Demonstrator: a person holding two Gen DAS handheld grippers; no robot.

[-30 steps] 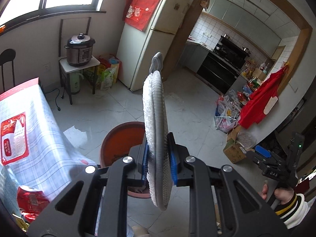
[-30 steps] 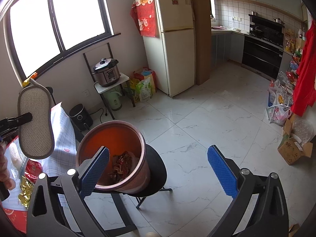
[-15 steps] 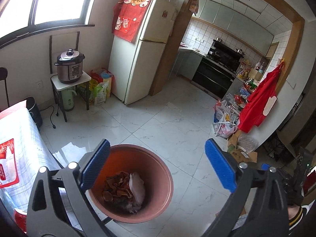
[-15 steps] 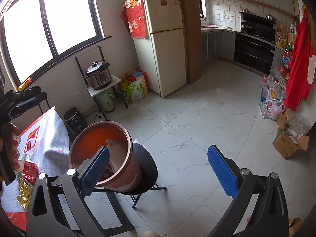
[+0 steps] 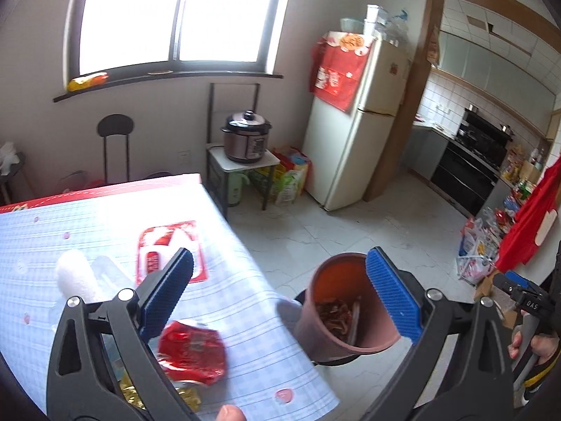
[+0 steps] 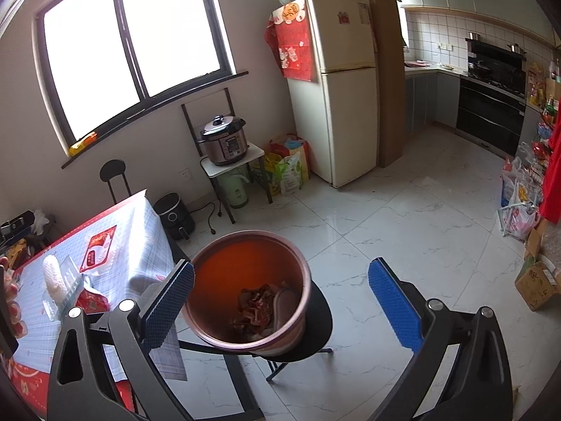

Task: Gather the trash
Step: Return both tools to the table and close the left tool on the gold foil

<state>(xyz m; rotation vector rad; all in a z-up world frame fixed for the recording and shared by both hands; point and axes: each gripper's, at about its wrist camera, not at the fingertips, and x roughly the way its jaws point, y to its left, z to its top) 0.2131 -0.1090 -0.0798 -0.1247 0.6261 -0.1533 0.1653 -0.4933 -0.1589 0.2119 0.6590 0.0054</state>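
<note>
Reaching for the red wrapper on the bench is best done low, with one pad slid beneath it. Both tongs — left, right — are spread wide and empty. The bin is just beside the bench.

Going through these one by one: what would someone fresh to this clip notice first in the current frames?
First, the round terracotta-coloured plastic bin standing on a black stool beside the table, with crumpled brown wrappers and a grey insole-shaped pad inside. Next, the shiny red crumpled snack wrapper lying on the blue-checked tablecloth, just ahead of the wide-open left gripper. The right gripper, also open and empty, frames the bin.
</note>
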